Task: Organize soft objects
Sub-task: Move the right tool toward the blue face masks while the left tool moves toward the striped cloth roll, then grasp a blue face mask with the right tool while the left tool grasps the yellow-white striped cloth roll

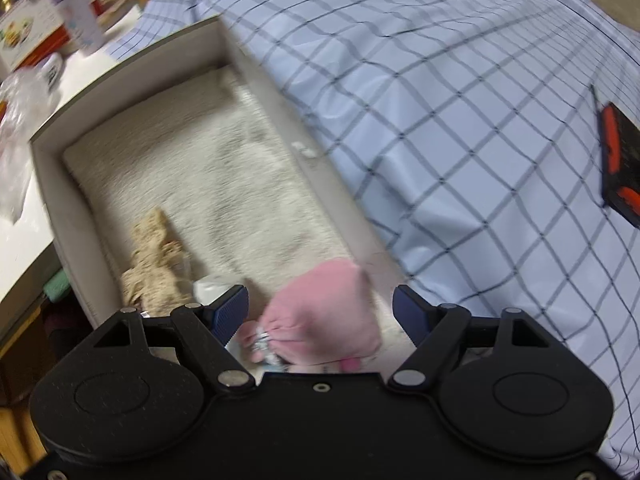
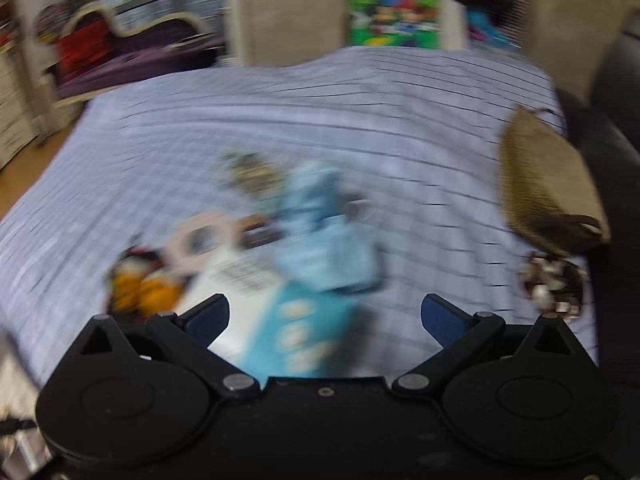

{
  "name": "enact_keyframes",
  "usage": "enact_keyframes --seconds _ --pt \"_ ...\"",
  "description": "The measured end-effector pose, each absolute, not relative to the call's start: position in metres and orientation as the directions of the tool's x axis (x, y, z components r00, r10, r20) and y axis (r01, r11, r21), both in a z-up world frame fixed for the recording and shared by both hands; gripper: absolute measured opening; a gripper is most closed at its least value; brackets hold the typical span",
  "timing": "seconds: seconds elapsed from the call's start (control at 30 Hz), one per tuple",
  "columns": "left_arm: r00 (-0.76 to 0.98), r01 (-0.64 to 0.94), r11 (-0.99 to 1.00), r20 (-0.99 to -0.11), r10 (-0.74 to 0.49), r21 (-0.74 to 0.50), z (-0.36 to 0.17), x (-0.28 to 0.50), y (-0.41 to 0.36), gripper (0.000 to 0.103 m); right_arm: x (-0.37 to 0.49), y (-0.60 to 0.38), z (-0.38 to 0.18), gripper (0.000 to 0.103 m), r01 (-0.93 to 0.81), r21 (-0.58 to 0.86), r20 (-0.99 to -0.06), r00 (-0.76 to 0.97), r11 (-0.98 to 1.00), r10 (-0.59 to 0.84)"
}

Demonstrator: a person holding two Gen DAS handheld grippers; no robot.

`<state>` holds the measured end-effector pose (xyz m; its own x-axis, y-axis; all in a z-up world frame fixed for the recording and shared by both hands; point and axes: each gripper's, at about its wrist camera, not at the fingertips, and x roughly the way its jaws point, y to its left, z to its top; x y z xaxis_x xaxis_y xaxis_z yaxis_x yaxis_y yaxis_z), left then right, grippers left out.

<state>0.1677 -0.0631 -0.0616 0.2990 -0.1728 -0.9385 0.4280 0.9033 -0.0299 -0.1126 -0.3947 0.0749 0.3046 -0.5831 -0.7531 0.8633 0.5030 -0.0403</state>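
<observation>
Mid-sort: left gripper hangs over the box, jaws released either side of the pink toy, which lies in the box near the beige one. Right gripper, jaws wide and empty, faces the blurred pile on the bed. Next, probably: pick one piece and close.

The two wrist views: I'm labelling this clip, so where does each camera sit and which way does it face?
Left wrist: on the left gripper, looking steeply down into a shallow grey box lined with cream fleece; a pink soft toy lies between its spread fingers.
Right wrist: on the right gripper, open, looking across the bed at blurred toys, among them a light blue soft toy.
Shared: the pale blue checked bedsheet.
</observation>
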Motion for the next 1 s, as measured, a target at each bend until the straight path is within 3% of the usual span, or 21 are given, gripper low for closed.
enact_keyframes --seconds 0.3,0.73,0.8,0.83,0.87,0.9,0.93,1.0 --pt "0.306 0.536 0.843 -0.922 -0.237 -0.039 -0.046 0.138 -0.114 0.075 -0.119 -0.492 0.037 0.102 0.919 0.068 -0.818 0.274 0.388 -0.506" --pt "0.323 0.691 0.721 -0.874 -0.364 -0.045 0.010 0.106 -0.195 0.075 -0.054 -0.520 -0.030 0.102 0.877 0.086 -0.880 0.289 0.472 -0.377" --pt "0.319 0.708 0.704 -0.864 -0.390 -0.056 0.019 0.103 -0.210 0.076 -0.049 -0.520 -0.038 0.095 0.877 0.059 -0.885 0.267 0.477 -0.381" --pt "0.317 0.718 0.694 -0.858 -0.405 -0.062 0.023 0.102 -0.217 0.082 -0.048 -0.520 -0.041 0.089 0.876 0.051 -0.889 0.259 0.480 -0.378" --pt "0.310 0.730 0.679 -0.851 -0.424 -0.072 0.027 0.100 -0.226 0.086 -0.048 -0.521 -0.043 0.076 0.872 0.058 -0.893 0.263 0.486 -0.366" --pt "0.305 0.740 0.668 -0.846 -0.437 -0.078 0.030 0.099 -0.235 0.091 -0.050 -0.522 -0.045 0.070 0.871 0.069 -0.897 0.268 0.486 -0.353" --pt "0.302 0.748 0.659 -0.841 -0.449 -0.082 0.033 0.098 -0.243 0.091 -0.053 -0.522 -0.044 0.068 0.873 0.074 -0.894 0.272 0.482 -0.355" --pt "0.293 0.762 0.642 -0.836 -0.464 -0.090 0.036 0.096 -0.263 0.091 -0.059 -0.522 -0.042 0.055 0.874 0.081 -0.891 0.279 0.478 -0.359"
